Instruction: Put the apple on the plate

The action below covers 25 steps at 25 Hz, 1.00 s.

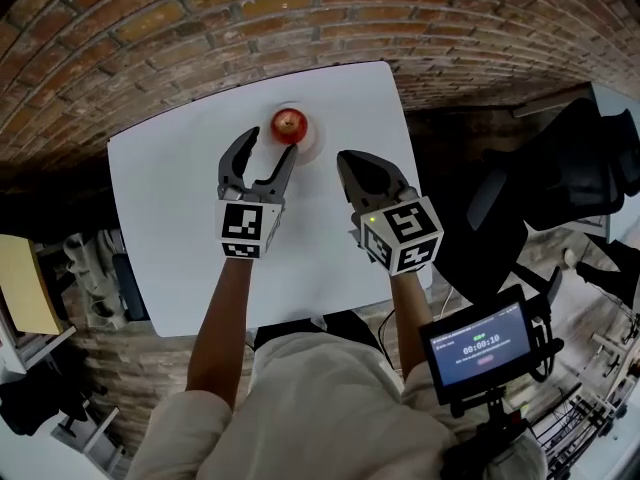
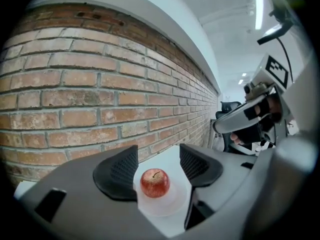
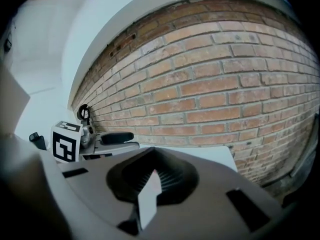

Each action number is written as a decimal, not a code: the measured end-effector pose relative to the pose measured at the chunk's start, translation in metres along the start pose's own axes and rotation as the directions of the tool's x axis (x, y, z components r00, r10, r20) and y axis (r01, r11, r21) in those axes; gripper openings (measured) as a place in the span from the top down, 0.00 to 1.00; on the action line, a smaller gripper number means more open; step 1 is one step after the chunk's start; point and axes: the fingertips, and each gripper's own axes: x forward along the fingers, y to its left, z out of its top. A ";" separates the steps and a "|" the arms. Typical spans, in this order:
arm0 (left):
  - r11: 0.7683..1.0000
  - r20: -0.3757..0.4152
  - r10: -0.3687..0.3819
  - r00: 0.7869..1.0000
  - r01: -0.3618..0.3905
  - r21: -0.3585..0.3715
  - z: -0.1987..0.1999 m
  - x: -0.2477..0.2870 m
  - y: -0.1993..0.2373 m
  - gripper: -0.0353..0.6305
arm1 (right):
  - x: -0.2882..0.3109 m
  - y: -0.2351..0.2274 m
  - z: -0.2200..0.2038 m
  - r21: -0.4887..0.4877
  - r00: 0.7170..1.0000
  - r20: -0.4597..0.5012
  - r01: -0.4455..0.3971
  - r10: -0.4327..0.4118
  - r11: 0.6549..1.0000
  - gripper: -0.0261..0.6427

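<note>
A red apple (image 1: pixel 289 123) rests on a small white plate (image 1: pixel 312 146) near the far edge of the white table (image 1: pixel 170 228). My left gripper (image 1: pixel 270 146) hovers just in front of the plate, open and holding nothing. In the left gripper view the apple (image 2: pixel 155 182) on the plate (image 2: pixel 161 207) shows beyond the gap of the open left gripper (image 2: pixel 157 159), clear of both pads. To the right of the plate, my right gripper (image 1: pixel 350 163) is shut and empty. In its own view the right gripper (image 3: pixel 151 176) has its pads together.
A brick wall (image 1: pixel 300 8) runs right behind the table. A black office chair (image 1: pixel 560 178) stands to the right of the table. A small screen on a stand (image 1: pixel 480 346) sits near my right side. Shelving and clutter (image 1: pixel 60 298) fill the left.
</note>
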 end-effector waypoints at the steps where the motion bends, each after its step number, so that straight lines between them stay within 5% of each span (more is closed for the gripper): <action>1: 1.000 0.005 0.002 1.000 -0.002 -0.008 0.004 -0.005 -0.001 0.55 | -0.004 0.002 0.005 -0.007 1.000 0.011 -0.002 0.002 1.000 0.96; 10: 0.997 0.130 -0.005 0.992 0.016 -0.080 0.069 -0.058 -0.022 0.78 | -0.047 0.029 0.050 -0.082 0.994 0.106 -0.017 0.026 0.996 0.96; 18: 0.997 0.178 -0.014 0.984 0.028 -0.075 0.112 -0.106 -0.042 0.88 | -0.086 0.054 0.077 -0.172 0.987 0.147 -0.032 0.058 0.985 0.96; 25: 0.999 0.210 0.048 0.977 -0.047 -0.008 0.136 -0.153 -0.044 0.92 | -0.118 0.074 0.093 -0.223 0.980 0.179 -0.042 0.083 0.974 0.96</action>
